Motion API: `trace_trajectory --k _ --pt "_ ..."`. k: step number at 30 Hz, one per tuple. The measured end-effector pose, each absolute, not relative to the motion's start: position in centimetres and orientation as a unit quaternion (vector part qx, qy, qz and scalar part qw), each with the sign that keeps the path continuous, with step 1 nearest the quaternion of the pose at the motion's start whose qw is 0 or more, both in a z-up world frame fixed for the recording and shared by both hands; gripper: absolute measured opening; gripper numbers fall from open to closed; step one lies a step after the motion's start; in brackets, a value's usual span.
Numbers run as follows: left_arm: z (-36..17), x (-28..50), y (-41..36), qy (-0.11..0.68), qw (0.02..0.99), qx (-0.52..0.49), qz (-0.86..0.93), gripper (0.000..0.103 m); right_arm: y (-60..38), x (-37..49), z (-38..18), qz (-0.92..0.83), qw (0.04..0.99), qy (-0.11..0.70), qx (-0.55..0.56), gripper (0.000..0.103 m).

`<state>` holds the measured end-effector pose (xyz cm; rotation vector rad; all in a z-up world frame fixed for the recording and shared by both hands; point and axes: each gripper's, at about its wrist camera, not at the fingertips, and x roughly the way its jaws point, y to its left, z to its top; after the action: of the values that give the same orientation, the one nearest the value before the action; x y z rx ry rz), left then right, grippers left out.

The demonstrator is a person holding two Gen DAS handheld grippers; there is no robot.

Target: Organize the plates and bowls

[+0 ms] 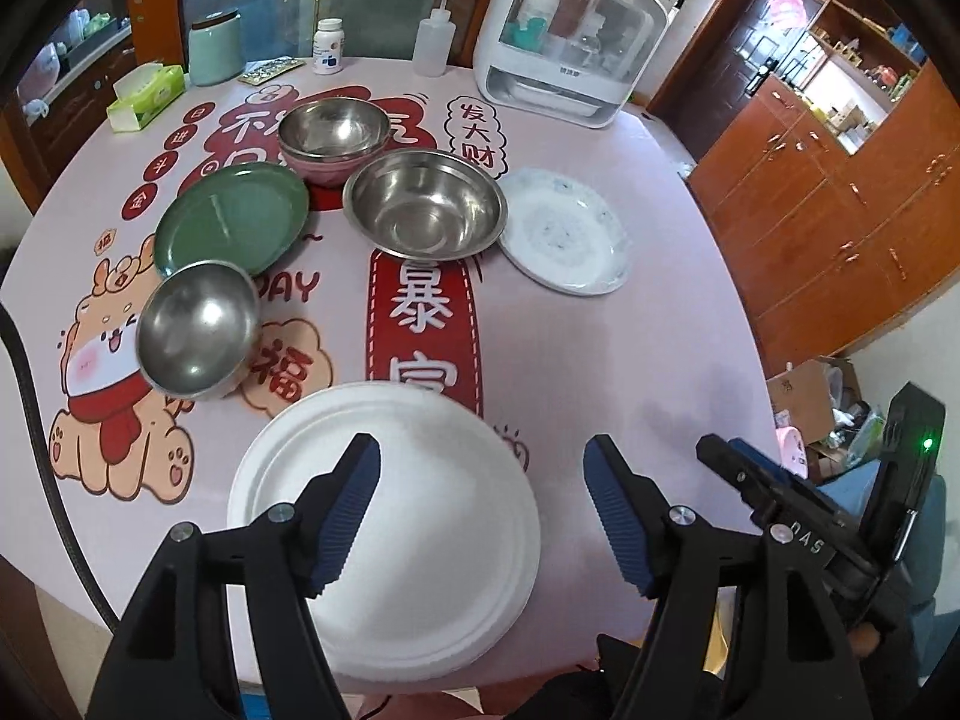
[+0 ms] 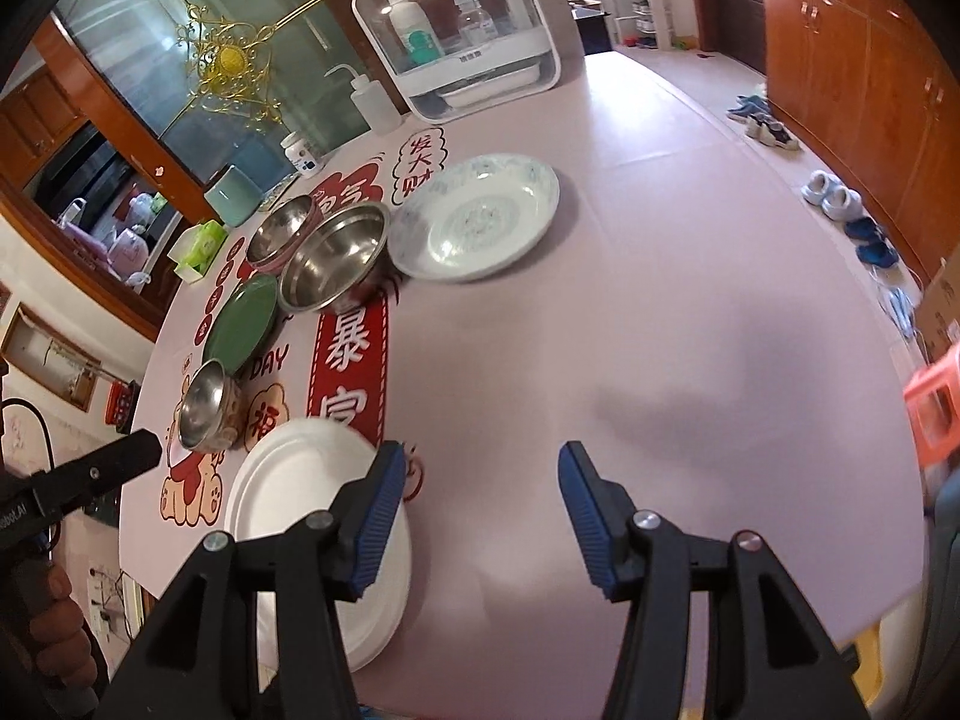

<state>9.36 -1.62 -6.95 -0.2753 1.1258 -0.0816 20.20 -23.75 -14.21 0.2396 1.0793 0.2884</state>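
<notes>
Plates and bowls lie spread over the pink tabletop (image 1: 660, 324). Landmark: the large steel bowl (image 1: 425, 204). Just behind it, a steel bowl seems nested in a pink one (image 1: 333, 141); a green plate (image 1: 231, 217) sits left, a patterned white plate (image 1: 564, 231) right, a small steel bowl (image 1: 198, 330) and white paper plate (image 1: 420, 540) nearer. Left gripper (image 1: 482, 516) and right gripper (image 2: 474, 522) hover with fingers apart, holding nothing.

I see soft, even daylight; faint shadows on the table (image 2: 690, 312), glare in the large steel bowl (image 1: 425, 204), fisheye-bent edges.
</notes>
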Motion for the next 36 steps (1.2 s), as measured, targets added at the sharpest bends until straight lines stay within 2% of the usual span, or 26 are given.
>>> trace_trajectory --k 11,24,36 --pt "-7.8 14.2 -5.2 0.527 0.834 -0.163 0.004 0.069 -25.3 28.3 -13.9 0.193 0.834 0.513 0.069 0.053" --pt "-9.1 19.7 -6.8 0.525 0.83 -0.188 0.031 0.069 -26.4 37.4 -12.2 0.217 0.848 0.478 0.074 0.053" --pt "-13.4 24.4 -7.4 0.539 0.806 -0.239 0.049 0.069 -25.8 42.9 -16.0 0.243 0.833 0.491 0.077 0.053"
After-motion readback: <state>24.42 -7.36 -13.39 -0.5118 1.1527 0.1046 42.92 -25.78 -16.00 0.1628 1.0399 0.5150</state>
